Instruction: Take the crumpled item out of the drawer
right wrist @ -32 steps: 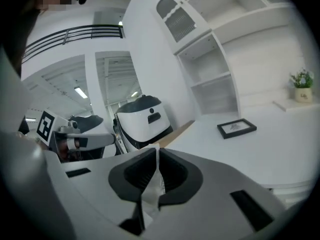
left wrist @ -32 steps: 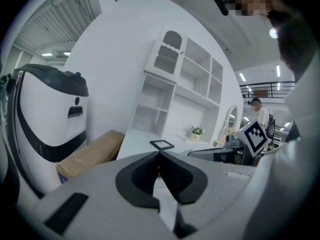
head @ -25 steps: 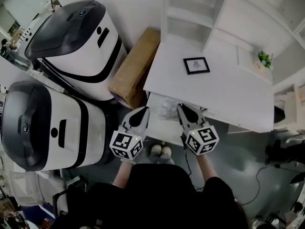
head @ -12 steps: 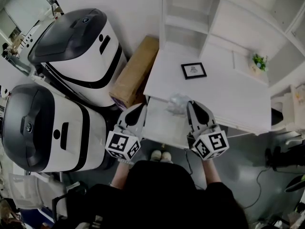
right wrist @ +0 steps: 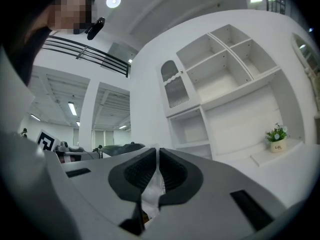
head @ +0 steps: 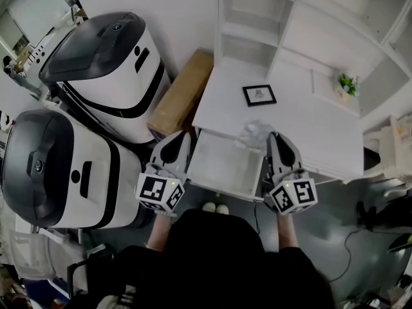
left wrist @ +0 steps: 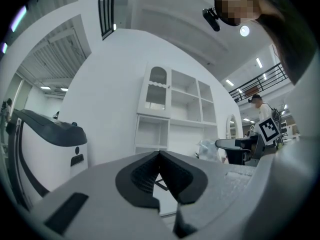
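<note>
The crumpled item (head: 257, 132) is pinched by a thin fold in the right gripper's (head: 275, 140) nearly closed jaws, over the surface's (head: 309, 124) front edge, just above the open drawer (head: 222, 166). With so little gripped, it could be shaken loose. The left gripper's (head: 176, 140) jaws are closed on nothing.

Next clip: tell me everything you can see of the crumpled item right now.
The crumpled item looks like thin, clear-whitish plastic film wadded into a loose lump. The right hand-held gripper is shut on it: the right gripper view shows a strip of film pinched between the pads. In the head view it hangs at the far right corner of the open drawer, by the front edge of the desk, apparently raised out of the drawer. Nothing else visibly touches it.
</note>
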`<state>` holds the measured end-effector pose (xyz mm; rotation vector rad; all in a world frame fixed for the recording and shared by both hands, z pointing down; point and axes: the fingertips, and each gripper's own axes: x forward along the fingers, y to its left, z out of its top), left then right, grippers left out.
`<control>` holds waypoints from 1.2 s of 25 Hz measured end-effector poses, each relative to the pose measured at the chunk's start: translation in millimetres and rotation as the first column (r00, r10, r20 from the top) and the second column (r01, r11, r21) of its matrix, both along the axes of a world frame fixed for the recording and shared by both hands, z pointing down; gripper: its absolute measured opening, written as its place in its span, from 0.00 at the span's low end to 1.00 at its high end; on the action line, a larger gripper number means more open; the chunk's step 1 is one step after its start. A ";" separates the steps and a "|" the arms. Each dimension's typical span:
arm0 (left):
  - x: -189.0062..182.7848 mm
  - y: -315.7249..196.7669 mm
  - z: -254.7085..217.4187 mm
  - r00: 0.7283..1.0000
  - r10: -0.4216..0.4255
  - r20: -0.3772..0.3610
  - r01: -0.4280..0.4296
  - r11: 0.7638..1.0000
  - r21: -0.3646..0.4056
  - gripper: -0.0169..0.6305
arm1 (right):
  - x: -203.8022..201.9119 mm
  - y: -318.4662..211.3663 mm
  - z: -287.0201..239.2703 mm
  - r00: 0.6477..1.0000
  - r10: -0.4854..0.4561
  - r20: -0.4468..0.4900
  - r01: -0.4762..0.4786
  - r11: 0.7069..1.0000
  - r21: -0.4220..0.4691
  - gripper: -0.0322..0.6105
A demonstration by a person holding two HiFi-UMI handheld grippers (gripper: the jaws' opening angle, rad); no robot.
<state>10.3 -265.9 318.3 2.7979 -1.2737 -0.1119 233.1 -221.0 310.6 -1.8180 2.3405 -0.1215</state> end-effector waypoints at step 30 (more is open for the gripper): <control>5.1 8.6 3.0 0.998 -0.026 0.055 0.025 1.000 0.010 0.02 | 23.4 13.6 10.0 0.997 0.044 -0.063 -0.045 0.999 -0.020 0.06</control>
